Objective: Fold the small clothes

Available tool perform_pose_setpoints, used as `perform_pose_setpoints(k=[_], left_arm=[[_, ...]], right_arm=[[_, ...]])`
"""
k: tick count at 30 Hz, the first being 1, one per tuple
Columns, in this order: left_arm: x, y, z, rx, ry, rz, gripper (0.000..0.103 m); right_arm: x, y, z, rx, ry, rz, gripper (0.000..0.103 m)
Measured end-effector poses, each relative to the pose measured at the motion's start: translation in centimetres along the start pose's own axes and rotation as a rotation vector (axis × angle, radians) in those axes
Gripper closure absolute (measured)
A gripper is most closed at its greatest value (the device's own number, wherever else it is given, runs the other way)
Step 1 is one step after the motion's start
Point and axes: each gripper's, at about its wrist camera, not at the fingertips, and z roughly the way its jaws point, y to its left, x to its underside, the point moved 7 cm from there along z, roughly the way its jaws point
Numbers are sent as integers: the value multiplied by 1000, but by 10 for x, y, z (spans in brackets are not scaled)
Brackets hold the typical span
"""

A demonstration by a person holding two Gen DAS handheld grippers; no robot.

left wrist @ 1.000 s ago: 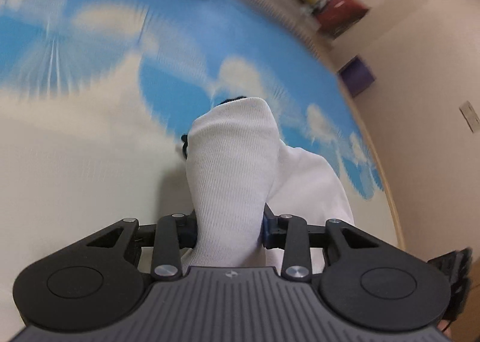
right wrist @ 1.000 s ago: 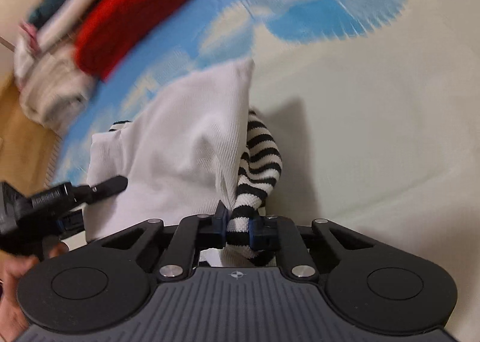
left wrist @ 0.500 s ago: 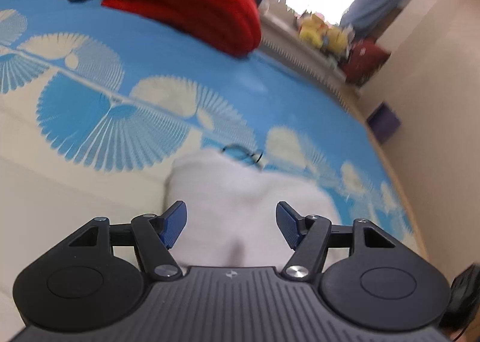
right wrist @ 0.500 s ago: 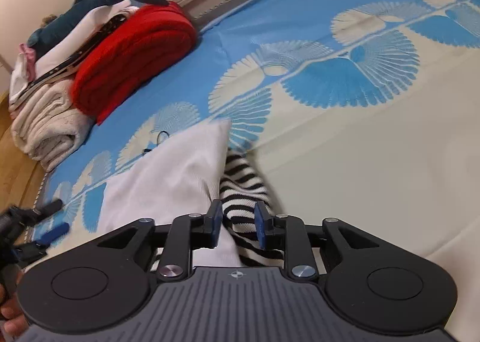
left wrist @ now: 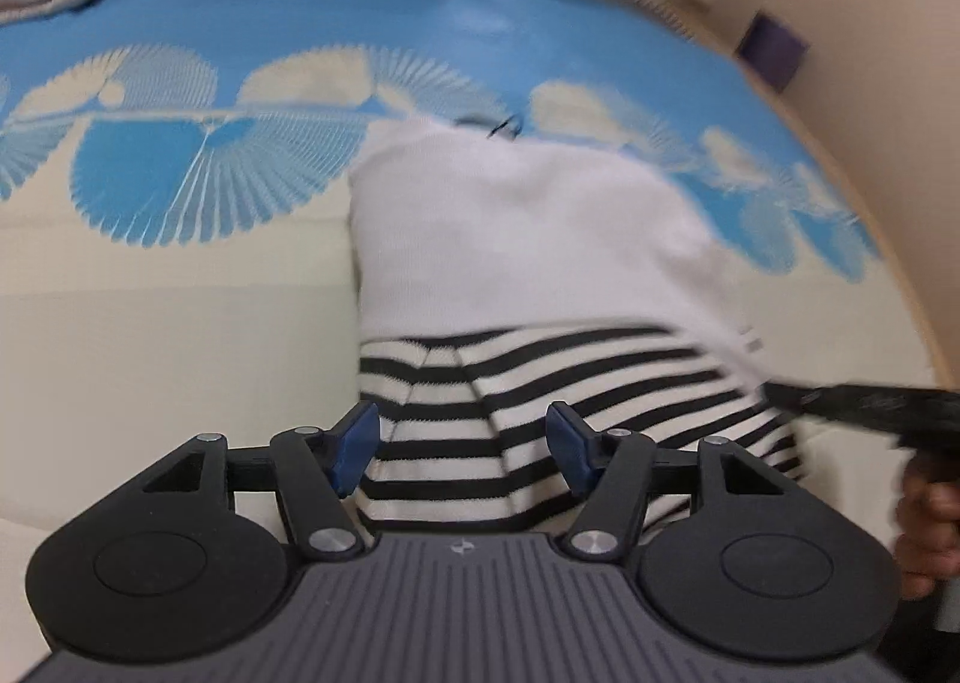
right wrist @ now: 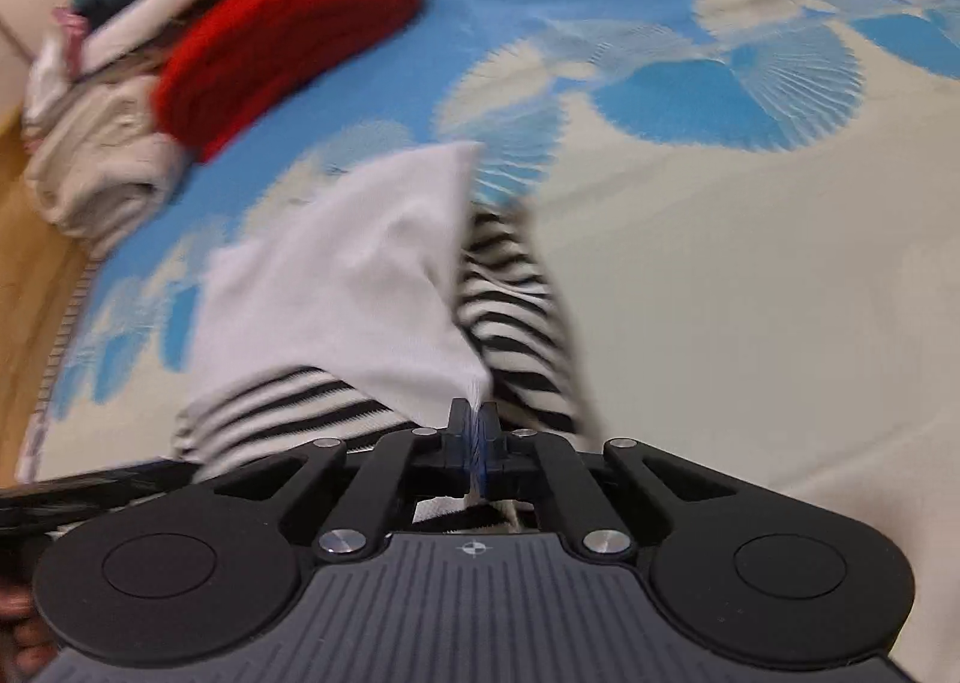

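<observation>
Now right gripper (right wrist: 478,431) jaws clamp white garment (right wrist: 360,287); left gripper (left wrist: 462,443) jaws wide.

No legible text, brand, number or sign appears in either view. Each gripper housing carries only a small embossed emblem, without letters, and motion blur obscures finer detail.

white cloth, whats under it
A black-and-white striped garment sticks out from beneath the white cloth; how far it extends under there is covered.
</observation>
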Motion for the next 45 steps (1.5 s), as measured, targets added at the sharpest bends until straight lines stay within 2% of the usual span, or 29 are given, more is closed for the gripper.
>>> perform_pose_setpoints(k=[1,3,4,7,10,11,12,13,14,16,17,19,21,23,25,27,29,34,37,40,45], left_arm=[[4,0,2,-1,18,15,37],[23,7,24,-66,132,43,35],[29,10,30,-75,161,34,34],[22,10,17,-52,112,-5,36],[18,5,0,-41,46,33,37],[22,5,4,-41,60,49,36],[27,8,14,-63,110,56,34],[36,13,24,-93,169,50,25],[41,18,29,-109,197,27,23],[34,17,18,-103,162,11,23],[29,15,7,-119,121,19,23],[21,11,-21,-166,32,44,23],[19,4,-48,-192,-19,61,21],[20,-5,-75,-239,-71,103,12],[30,-20,-101,-268,-117,151,9],[45,-37,-119,-266,-148,158,9],[61,-51,-133,-250,-160,136,0],[104,-80,-149,-254,-200,86,0],[122,-86,-144,-262,-179,45,0],[130,-90,-142,-255,-168,10,0],[130,-100,-138,-254,-189,42,0]], right_arm=[[3,-2,2,11,17,1,102],[7,0,6,26,38,-32,102],[8,3,7,31,36,-46,102],[11,9,4,30,30,-60,99],[6,15,-9,44,-27,-79,96],[5,17,-13,34,-41,-93,89],[4,19,-14,20,-42,-109,85],[8,19,-10,27,-12,-133,80],[13,16,-2,54,39,-155,80],[31,2,14,156,169,-176,80],[34,-2,15,181,183,-165,80],[23,-2,-4,166,105,-119,80],[10,6,-33,138,-2,-126,72],[5,17,-64,148,-92,-186,45],[8,26,-94,168,-167,-235,31],[21,37,-118,154,-211,-286,23],[40,43,-137,155,-243,-323,11],[78,60,-164,116,-285,-282,6],[101,63,-166,132,-259,-270,6],[112,70,-163,157,-251,-307,6],[118,80,-158,175,-256,-368,6]])
